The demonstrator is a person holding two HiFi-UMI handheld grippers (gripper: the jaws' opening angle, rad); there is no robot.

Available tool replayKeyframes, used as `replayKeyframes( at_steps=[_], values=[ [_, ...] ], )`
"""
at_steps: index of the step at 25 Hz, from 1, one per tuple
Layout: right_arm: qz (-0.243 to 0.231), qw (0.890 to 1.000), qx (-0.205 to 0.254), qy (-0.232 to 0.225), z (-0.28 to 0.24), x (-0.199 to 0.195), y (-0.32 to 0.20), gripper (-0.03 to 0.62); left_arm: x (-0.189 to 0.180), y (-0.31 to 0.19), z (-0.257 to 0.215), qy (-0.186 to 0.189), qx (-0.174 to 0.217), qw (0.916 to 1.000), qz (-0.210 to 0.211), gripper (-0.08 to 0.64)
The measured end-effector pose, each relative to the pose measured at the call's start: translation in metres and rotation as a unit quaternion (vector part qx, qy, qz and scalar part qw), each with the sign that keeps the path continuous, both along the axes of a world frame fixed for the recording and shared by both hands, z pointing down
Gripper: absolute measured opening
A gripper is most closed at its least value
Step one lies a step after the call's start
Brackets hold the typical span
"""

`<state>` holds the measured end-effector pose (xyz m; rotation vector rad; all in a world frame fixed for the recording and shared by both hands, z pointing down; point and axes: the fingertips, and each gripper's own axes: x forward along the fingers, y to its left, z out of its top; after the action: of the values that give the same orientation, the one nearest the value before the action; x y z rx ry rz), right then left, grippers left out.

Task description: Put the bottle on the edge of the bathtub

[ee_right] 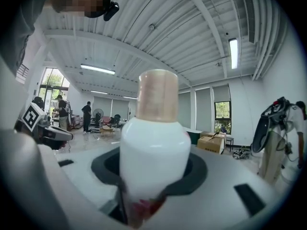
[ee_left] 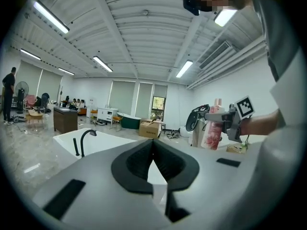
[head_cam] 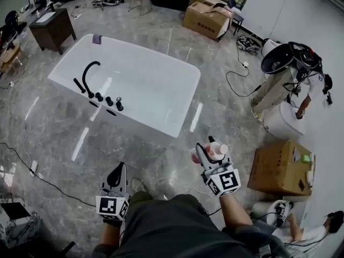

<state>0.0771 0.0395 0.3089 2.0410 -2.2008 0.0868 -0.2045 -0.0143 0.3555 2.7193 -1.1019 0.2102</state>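
Observation:
A white bathtub (head_cam: 180, 128) with a black faucet (head_cam: 88, 71) on its near-left rim stands on the grey floor ahead of me. My right gripper (head_cam: 208, 156) is shut on a white bottle (head_cam: 218, 149) with a pinkish cap and a red-pink label, held upright in the air short of the tub's near right corner. In the right gripper view the bottle (ee_right: 154, 143) fills the gap between the jaws. My left gripper (head_cam: 116, 176) hangs low at the left, shut and holding nothing. The left gripper view shows the tub (ee_left: 64, 139), the faucet (ee_left: 84, 139) and the held bottle (ee_left: 211, 128).
A cardboard box (head_cam: 280, 168) sits on the floor to my right and another (head_cam: 207, 16) beyond the tub. A dark cabinet (head_cam: 52, 28) stands at the far left. Cables (head_cam: 239, 85) run across the floor at right, near a stand with black gear (head_cam: 290, 61). A person (head_cam: 314, 233) crouches at bottom right.

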Motion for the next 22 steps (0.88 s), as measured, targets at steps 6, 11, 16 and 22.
replayKeyframes(
  at_steps=[6,11,16,22],
  values=[
    [-0.010,1.000,-0.006,0.012,0.012,0.001,-0.062,0.202,0.004,-0.049,0.012,-0.005,-0.006,0.9999,0.010,0.000],
    [-0.067,0.997,-0.020,0.009,0.041,0.013,-0.109,0.202,0.025,-0.067,0.028,-0.001,-0.008,0.9994,-0.035,0.000],
    [-0.157,0.987,-0.029,0.010,0.083,0.019,-0.151,0.202,0.036,-0.069,0.051,-0.006,-0.020,0.9921,-0.124,0.000],
    [-0.223,0.975,-0.025,-0.001,0.137,0.035,-0.187,0.202,0.060,-0.074,0.088,-0.016,-0.034,0.9836,-0.176,0.000]
  ],
)
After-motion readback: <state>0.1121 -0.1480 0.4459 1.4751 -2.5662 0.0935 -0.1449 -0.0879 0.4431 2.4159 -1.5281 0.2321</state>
